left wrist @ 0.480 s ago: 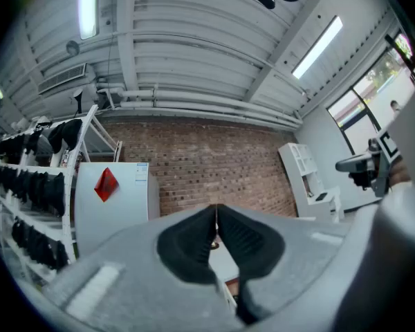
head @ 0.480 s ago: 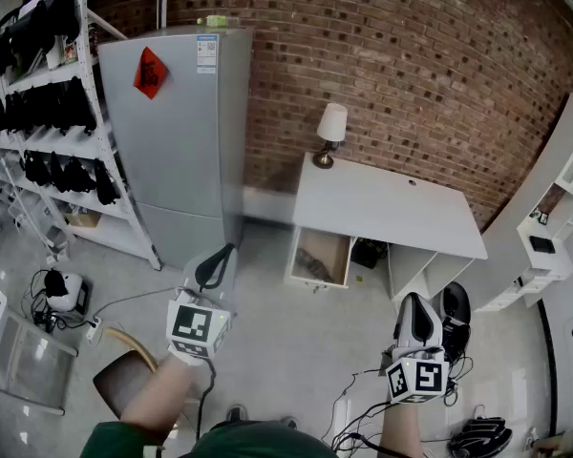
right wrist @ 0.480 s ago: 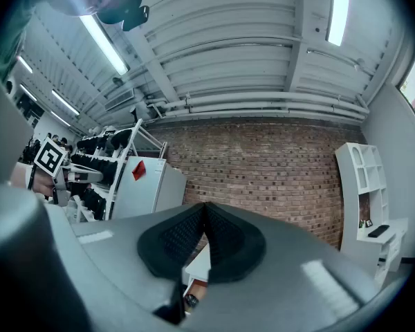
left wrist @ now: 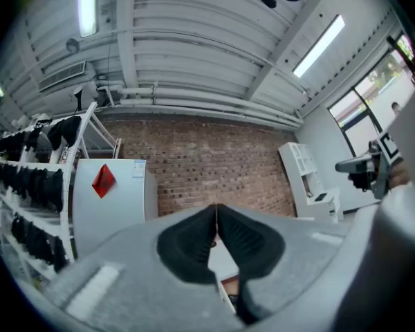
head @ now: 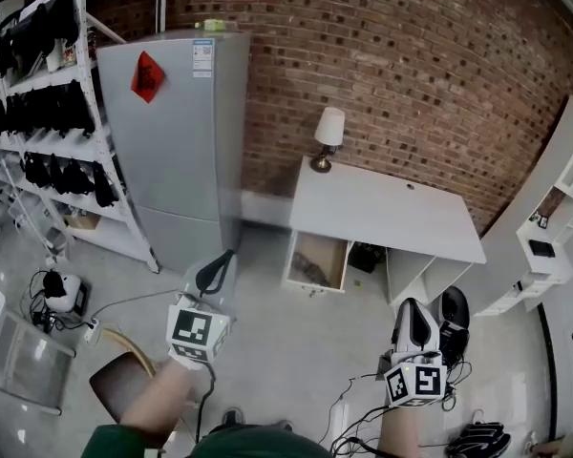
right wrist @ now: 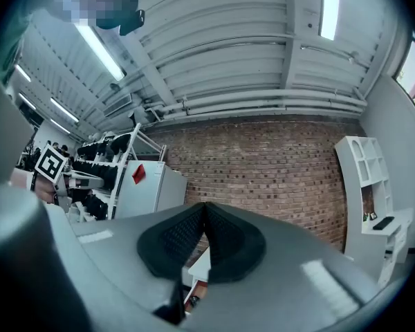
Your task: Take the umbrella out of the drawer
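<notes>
Status: barely started. The drawer (head: 317, 259) already stands open, mid-frame in the head view, under the left end of the white desk (head: 382, 208). There's a dark mottled lump lying along its bottom, probably the umbrella (head: 311, 270), but it's too small to confirm. It's in the drawer and untouched.

Both grippers sit in the lower part of the head view, well apart from the drawer, with bare floor between.
- left gripper (head: 227, 256): lower left. Its own view shows the pads pressed flat together with nothing between them. It aims at the brick wall and fridge (head: 172, 132).
- right gripper (head: 413, 303): lower right. Its pads also meet with nothing held, and the desk edge and drawer peek in below them.

Left to do, as I read it: close the gap to the drawer, open one set of jaws, reach in, grip the umbrella and lift it clear. All of the handling is still ahead.

Versus the earlier frame there's next to no change. The drawer is open by the same amount and the lump is in the same spot. Both grippers are in practically the same places, and the scene has only nudged slightly in frame. The lamp (head: 329, 127) on the desk hasn't moved.
</notes>
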